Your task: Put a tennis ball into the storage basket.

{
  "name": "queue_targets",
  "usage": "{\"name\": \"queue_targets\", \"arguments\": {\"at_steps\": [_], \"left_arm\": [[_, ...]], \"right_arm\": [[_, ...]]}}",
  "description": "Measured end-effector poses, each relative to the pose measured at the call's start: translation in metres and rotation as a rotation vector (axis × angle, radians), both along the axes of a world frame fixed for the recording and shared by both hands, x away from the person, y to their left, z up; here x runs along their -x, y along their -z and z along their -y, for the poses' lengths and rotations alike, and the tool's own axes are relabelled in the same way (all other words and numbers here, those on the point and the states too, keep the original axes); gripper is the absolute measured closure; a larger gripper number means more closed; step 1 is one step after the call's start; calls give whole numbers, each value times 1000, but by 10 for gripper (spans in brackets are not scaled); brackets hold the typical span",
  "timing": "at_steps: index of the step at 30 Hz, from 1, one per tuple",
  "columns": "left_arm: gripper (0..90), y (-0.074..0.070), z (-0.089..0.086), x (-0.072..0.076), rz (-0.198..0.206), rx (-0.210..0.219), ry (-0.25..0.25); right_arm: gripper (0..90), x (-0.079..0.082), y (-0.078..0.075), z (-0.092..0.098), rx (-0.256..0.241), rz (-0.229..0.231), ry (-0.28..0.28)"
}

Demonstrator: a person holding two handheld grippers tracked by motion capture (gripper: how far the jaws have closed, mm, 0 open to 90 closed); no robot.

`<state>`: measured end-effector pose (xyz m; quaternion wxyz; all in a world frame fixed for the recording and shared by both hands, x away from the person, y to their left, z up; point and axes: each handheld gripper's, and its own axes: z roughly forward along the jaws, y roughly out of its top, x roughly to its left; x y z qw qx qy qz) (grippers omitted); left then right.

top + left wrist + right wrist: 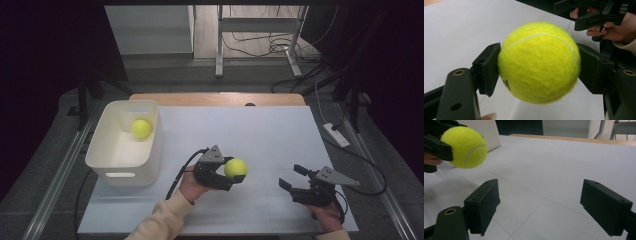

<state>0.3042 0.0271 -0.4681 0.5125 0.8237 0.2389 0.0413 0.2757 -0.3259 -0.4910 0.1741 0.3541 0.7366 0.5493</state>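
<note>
1. Above the white table sheet (260,130), near its middle, the left gripper (231,172) is pinching a yellow tennis ball (235,168); the ball is riding clear of the surface, with both jaws pressing on opposite sides across its widest part
2. At the sheet's left edge, the white plastic bin (102,150) is standing open-topped and is already holding a second tennis ball (141,128) toward its far end; judging by this, the step in hand is carrying the gripped ball leftward into the bin
3. While travelling, the operator is best keeping the squeeze steady, since the felt is compressing slightly and the round shape is liable to roll out of a loosened hold
4. Approaching the bin, the ball is best passing above the near rim, not against it, and coming down over the bare floor area nearer the operator before release, limiting bounce
5. At the right side, the right gripper (295,178) is resting with jaws spread wide and holding nothing; it is best remaining well apart from the transfer path
</note>
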Motion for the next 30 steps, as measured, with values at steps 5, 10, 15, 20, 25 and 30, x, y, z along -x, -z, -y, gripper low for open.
{"name": "queue_targets", "arguments": {"at_steps": [5, 10, 15, 20, 25, 30], "left_arm": [[268, -2, -5, 0, 3, 9, -12], [268, -6, -10, 0, 18, 3, -35], [267, -11, -17, -1, 26, 17, -54], [267, -16, -24, -1, 30, 33, -69], [268, -21, -31, -1, 40, 56, -86], [268, -24, -37, -2, 44, 63, -99]], "right_arm": [[159, 0, 0, 0, 2, -1, -1], [159, 0, 1, 0, 2, -1, 1], [159, 0, 1, 0, 11, 0, 0], [160, 0, 2, -1, 16, 0, -4], [159, 1, 2, -1, 14, -1, -4], [159, 1, 2, -1, 17, 0, -6]]}}
